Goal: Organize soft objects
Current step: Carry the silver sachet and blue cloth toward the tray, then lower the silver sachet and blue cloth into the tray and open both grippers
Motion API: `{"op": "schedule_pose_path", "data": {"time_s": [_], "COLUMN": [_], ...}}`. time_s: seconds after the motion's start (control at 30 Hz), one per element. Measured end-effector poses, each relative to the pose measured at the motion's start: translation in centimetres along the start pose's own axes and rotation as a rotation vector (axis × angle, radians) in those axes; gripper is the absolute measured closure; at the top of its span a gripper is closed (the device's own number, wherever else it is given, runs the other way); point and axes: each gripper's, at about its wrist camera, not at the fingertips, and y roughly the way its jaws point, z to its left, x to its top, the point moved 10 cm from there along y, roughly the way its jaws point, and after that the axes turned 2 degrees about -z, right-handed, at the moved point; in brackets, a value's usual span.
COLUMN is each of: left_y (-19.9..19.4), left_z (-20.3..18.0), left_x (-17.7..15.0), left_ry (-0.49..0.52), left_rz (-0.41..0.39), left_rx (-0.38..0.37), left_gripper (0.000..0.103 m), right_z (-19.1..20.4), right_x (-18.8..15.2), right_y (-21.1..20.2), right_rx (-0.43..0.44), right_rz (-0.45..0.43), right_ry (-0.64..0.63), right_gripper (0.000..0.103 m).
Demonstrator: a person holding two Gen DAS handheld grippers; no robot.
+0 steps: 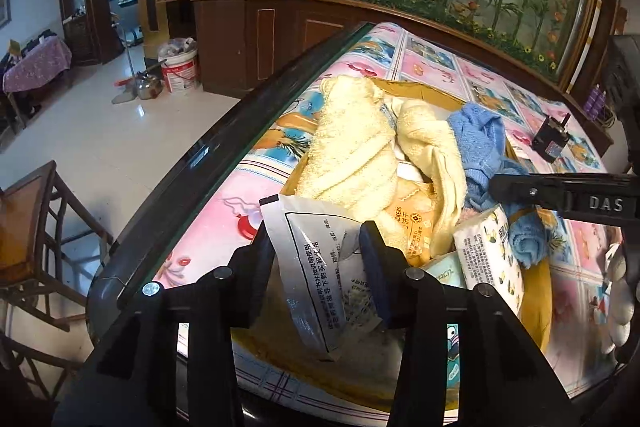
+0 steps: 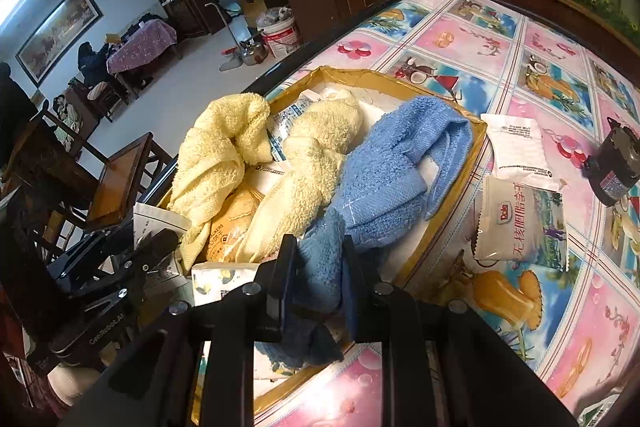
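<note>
So rn my left gripper is pinching a white foil pouch at the near edge of the cardboard box, right gripper clamped on the blue towel inside it. Risk imo: towel drags the yellow ones out w/ it, or the slick pouch slips. Count: 2 yellow towels, 1 blue, 2 packets on the table beside the box.

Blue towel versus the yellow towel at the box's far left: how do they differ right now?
The blue towel is pinched at one end by the right claw; the yellow towel is held by no claw. The blue one drapes over the cardboard box rim on the right, the yellow one over the left. Both are crumpled terry cloth.
</note>
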Motion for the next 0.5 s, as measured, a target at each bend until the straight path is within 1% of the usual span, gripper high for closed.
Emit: {"op": "schedule_pose_path", "data": {"time_s": [0.07, 0.17, 0.37, 0.5], "left_y": [0.1, 0.2, 0.9, 1.0], "left_z": [-0.2, -0.4, -0.4, -0.4], "left_x": [0.1, 0.2, -0.1, -0.1], "left_ry": [0.021, 0.034, 0.030, 0.028], "left_rz": [-0.005, -0.007, 0.015, 0.020], "left_rx": [0.021, 0.033, 0.021, 0.018], "left_gripper": [0.059, 0.056, 0.054, 0.054], "right_z": [0.1, 0.3, 0.7, 0.7], "right_x": [-0.1, 0.0, 0.2, 0.2], "right_y": [0.8, 1.7, 2.6, 2.6], "right_rx": [-0.001, -0.002, -0.024, -0.002], "right_rz": [0.014, 0.026, 0.029, 0.027], "right_ry": [0.000, -0.001, -0.022, 0.017], "right_gripper": [0.084, 0.084, 0.082, 0.081]}}
